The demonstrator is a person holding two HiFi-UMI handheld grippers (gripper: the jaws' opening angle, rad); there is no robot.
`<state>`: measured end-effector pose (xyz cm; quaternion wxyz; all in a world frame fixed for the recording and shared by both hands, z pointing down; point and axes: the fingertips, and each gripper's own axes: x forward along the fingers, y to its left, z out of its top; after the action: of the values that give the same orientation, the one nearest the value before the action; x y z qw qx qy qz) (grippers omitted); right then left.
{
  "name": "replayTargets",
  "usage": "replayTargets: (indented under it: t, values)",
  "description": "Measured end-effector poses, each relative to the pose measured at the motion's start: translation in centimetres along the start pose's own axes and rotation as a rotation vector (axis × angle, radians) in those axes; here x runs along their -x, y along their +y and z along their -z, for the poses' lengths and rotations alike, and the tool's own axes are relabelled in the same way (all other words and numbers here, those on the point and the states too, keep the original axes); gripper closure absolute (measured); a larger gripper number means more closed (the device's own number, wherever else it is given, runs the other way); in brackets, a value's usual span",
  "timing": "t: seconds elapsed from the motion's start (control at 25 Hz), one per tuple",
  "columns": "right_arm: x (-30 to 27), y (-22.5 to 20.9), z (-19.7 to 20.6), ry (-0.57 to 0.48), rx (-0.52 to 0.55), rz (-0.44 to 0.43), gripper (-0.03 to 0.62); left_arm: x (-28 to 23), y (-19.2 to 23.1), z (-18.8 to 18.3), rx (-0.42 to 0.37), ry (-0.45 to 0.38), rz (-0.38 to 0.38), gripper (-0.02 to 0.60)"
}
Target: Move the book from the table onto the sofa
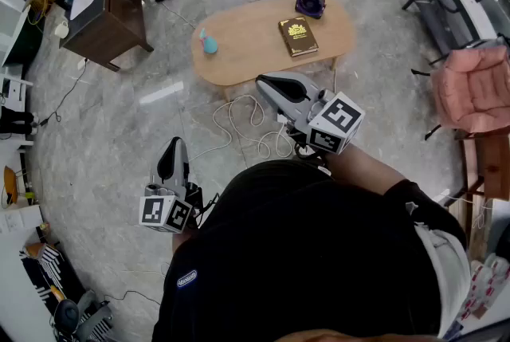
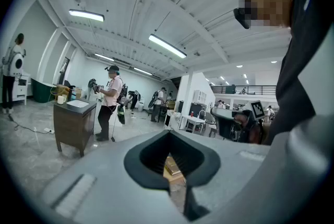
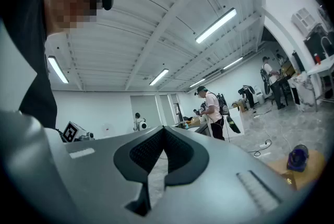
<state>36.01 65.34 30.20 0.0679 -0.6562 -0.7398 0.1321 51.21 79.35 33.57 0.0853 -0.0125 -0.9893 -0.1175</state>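
We note the book (image 1: pixel 298 37) lying flat right of centre on the oval tabletop (image 1: pixel 247 53). A purple object (image 1: pixel 310 3) sits near its far side and a teal object (image 1: pixel 209 44) well to its left. The right gripper (image 1: pixel 267 83) hangs just short of the near edge, and the left gripper (image 1: pixel 174 144) is nearer us over the floor.

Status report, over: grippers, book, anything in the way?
Left gripper and right gripper shut, empty. Book flat on table, untouched. Loose cable on floor before table.
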Motion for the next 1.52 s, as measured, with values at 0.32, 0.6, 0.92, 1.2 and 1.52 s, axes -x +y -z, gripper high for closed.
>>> replayTargets:
  t: [0.32, 0.6, 0.92, 1.2, 1.52]
  values:
    - [0.7, -2.5, -0.8, -0.017, 0.001, 0.027, 0.565, -1.9, -0.1, 1.0, 0.011, -0.003, 0.018, 0.581]
    - [4.3, -6.7, -2.0, -0.097, -0.046, 0.095, 0.565, -6.0, -2.5, 1.5, 0.008, 0.024, 0.062, 0.581]
    - [11.1, -14.6, -4.4, -0.185, 0.001, 0.300, 0.543, -12.5, -7.0, 0.9, -0.015, 0.018, 0.137, 0.581]
    - [16.1, -19.2, -6.5, -0.255, 0.119, 0.330, 0.415, -19.0, -12.4, 2.0, -0.048, 0.048, 0.217, 0.580]
    - [16.2, -23.3, -6.4, -0.254, 0.136, 0.410, 0.345, -23.0, -12.4, 2.3, -0.121, 0.105, 0.290, 0.557]
